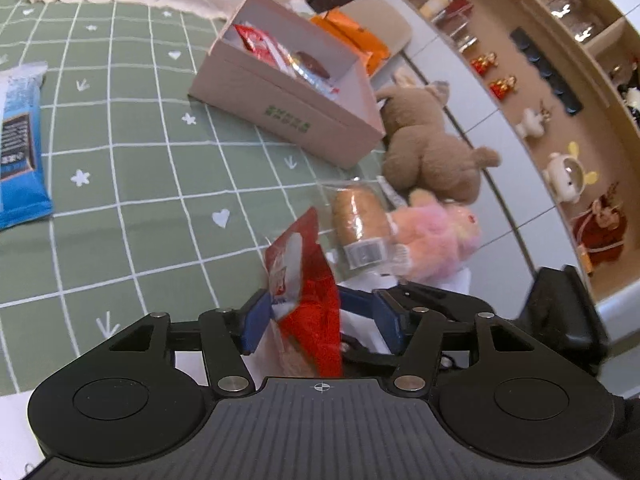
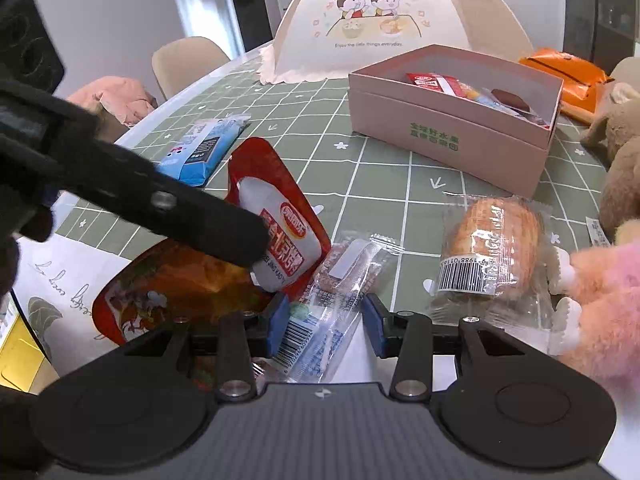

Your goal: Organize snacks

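My left gripper (image 1: 322,314) has its jaws wide apart around a red snack packet (image 1: 306,280) that stands tilted between the pads; whether it rests on a pad is unclear. The same packet (image 2: 276,224) shows in the right wrist view, with the left gripper's black finger (image 2: 208,216) across it. My right gripper (image 2: 326,320) is open around a clear-wrapped snack (image 2: 332,300) lying on the table. A pink box (image 2: 448,136) holds several snacks; it also shows in the left wrist view (image 1: 288,108). A wrapped bread (image 2: 494,248) lies to the right.
A blue packet (image 2: 204,148) lies at left on the green checked cloth (image 2: 384,184). A red-orange pouch (image 2: 180,292) lies under the red packet. Brown (image 1: 432,148) and pink (image 1: 440,236) plush toys sit at the table's right edge. A food cover (image 2: 380,20) stands behind the box.
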`<action>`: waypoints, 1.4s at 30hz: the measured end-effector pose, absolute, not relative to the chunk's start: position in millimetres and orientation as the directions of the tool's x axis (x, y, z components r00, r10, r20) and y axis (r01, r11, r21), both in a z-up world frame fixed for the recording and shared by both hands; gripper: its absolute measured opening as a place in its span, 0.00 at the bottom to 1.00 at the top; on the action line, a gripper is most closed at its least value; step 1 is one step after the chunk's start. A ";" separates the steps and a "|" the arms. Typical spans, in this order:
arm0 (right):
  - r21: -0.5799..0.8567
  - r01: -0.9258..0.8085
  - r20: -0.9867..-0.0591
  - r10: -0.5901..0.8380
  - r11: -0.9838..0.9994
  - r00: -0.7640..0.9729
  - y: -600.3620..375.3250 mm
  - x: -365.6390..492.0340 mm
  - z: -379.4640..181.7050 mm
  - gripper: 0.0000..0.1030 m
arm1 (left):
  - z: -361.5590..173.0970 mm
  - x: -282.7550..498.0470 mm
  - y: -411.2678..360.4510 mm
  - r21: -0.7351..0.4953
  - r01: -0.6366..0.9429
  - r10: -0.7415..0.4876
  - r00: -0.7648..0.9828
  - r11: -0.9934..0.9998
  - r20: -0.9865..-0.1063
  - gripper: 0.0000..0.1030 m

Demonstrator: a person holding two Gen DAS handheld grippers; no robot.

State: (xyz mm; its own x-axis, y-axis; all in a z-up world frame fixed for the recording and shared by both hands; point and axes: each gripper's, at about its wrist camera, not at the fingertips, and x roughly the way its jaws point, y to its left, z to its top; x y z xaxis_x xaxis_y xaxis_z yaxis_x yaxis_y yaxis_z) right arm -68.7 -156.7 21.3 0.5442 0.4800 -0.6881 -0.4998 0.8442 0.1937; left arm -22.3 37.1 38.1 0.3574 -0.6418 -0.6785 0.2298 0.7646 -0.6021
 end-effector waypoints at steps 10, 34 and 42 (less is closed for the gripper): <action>0.173 -0.484 -0.707 0.450 0.858 0.545 -160.0 -71.9 23.7 0.41 | 22.0 -25.6 44.4 -0.556 0.159 -0.572 0.357 0.816 -0.738 0.28; 0.125 -0.406 -0.452 0.416 0.905 0.789 -233.0 -45.7 225.0 0.35 | 244.6 26.0 40.2 -0.414 0.432 -0.591 0.679 0.801 -0.435 0.27; 0.013 -0.258 -0.408 0.240 0.966 0.881 -257.8 -25.9 260.7 0.35 | 218.5 131.7 38.1 -0.553 0.305 -0.571 0.712 0.776 -0.408 0.30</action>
State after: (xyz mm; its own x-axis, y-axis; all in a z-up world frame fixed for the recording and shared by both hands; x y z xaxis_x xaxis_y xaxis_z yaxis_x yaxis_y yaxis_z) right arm -25.9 -257.8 260.7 0.8808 0.2402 -0.4081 -0.2577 0.9661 0.0125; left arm 131.7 38.1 218.5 0.7123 -0.5708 -0.4084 0.3045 0.7756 -0.5529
